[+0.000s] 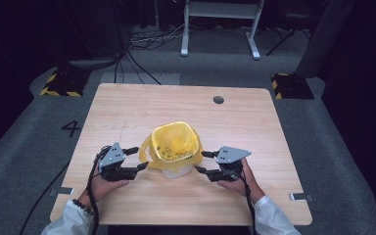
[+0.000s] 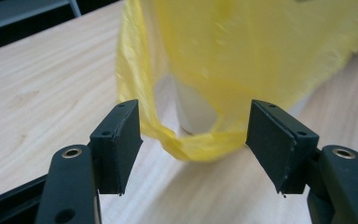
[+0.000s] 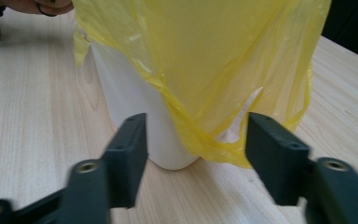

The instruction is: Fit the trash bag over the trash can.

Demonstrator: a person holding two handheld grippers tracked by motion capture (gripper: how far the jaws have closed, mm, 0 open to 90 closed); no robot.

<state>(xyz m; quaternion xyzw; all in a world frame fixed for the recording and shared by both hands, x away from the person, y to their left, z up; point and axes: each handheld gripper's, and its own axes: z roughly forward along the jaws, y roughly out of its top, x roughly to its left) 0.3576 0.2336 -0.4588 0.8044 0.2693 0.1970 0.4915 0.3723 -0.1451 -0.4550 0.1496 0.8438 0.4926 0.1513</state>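
Note:
A yellow plastic bag lines a small white bin standing at the middle of the wooden table. My left gripper sits just left of the bin with its jaws wide apart. In the left gripper view a hanging loop of the bag droops between the jaws of the left gripper, unpinched, with the bin behind. My right gripper stands open just right of the bin. In the right gripper view the bag's other loop hangs loose ahead of the right gripper.
A round cable hole lies in the table's far right part. Beyond the table stand a white desk frame and two yellow-and-black striped blocks. The other hand shows at the top left of the right gripper view.

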